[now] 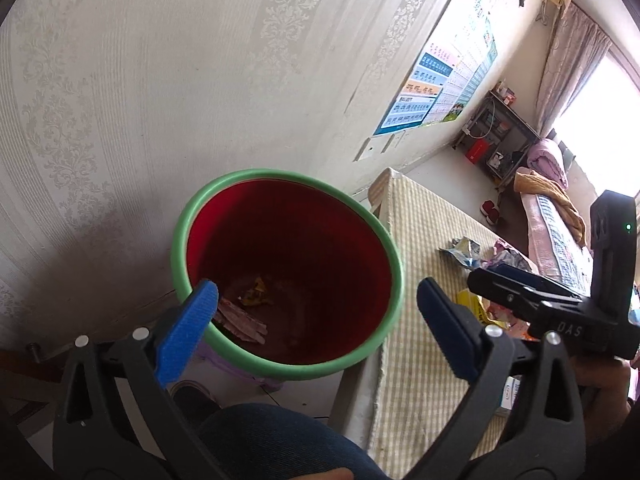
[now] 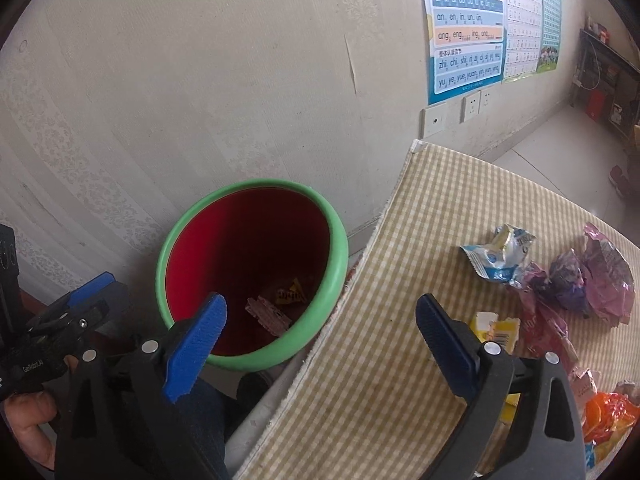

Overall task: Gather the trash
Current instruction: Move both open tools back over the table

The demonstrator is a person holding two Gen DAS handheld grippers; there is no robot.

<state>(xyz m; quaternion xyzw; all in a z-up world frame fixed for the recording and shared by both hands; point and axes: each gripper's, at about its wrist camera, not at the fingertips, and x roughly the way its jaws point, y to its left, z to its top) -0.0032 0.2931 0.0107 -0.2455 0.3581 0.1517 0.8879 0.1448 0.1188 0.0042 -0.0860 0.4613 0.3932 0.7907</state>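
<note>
A red bin with a green rim (image 1: 384,240) (image 2: 340,252) stands on the floor by the wall, left of the table. At its bottom lie a pink wrapper (image 1: 240,320) (image 2: 268,312) and a yellow wrapper (image 1: 256,294) (image 2: 290,292). My left gripper (image 1: 320,320) hangs open over the bin, nothing between its blue pads. My right gripper (image 2: 320,332) is open and empty too, spanning the bin's rim and the table edge. On the table lie a blue-white wrapper (image 2: 500,256) (image 1: 464,250), purple-pink wrappers (image 2: 592,280), a yellow one (image 2: 496,328) and an orange one (image 2: 608,416).
The table has a yellow checked cloth (image 2: 400,320) (image 1: 420,320). The wallpapered wall (image 2: 200,100) stands close behind the bin, with posters (image 2: 464,28) and sockets (image 2: 472,106). A knee in jeans (image 1: 272,440) sits below the bin. A bed (image 1: 560,240) and a shelf (image 1: 496,136) are farther off.
</note>
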